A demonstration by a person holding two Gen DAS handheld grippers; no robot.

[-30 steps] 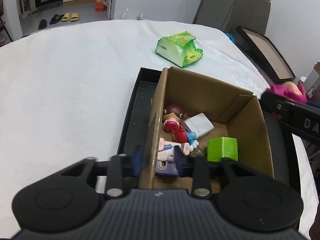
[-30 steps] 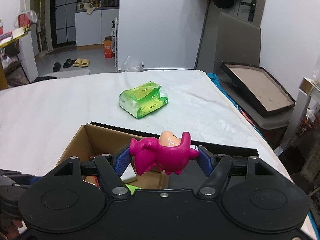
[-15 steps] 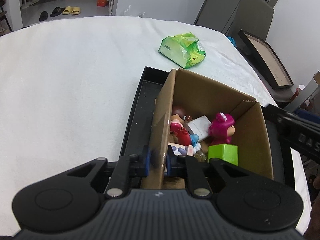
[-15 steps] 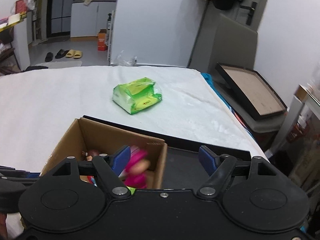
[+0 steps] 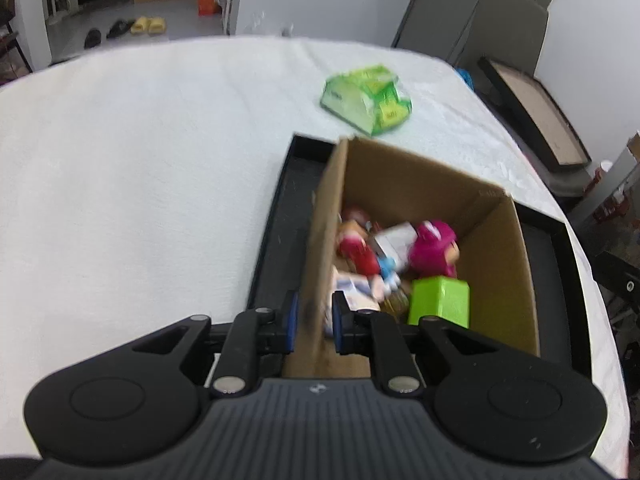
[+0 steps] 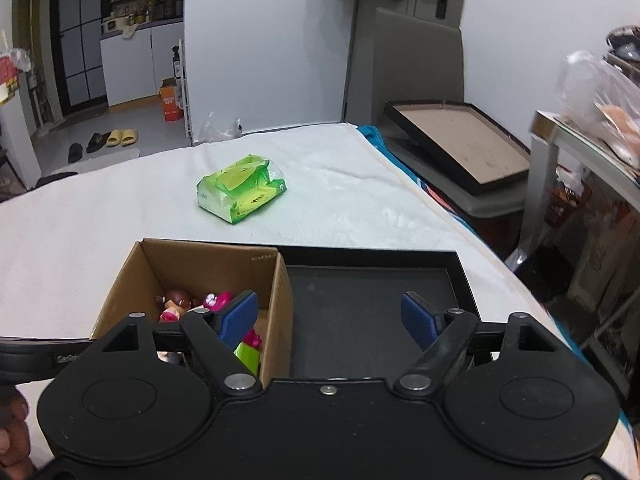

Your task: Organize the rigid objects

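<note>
Cardboard box [image 5: 400, 184] wall pinched in left gripper [image 5: 313, 322], right gripper [image 6: 330, 318] spread wide, empty; no legible writing.

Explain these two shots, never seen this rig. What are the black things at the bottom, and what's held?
No robot arm here: a person holds a handheld two-finger claw in each hand, each with a fisheye camera looking forward along its fingers. The black shapes at the bottom are the claws' own bodies.

Left wrist view: the left claw is shut on the near wall of the cardboard box. The box stands in a black tray on a white-covered table. Inside are a pink figurine, a green block, a red figurine and other small toys, blurred.

Right wrist view: the right claw is open and holds nothing, above the tray beside the box. A green plastic packet lies farther back on the table.
</note>
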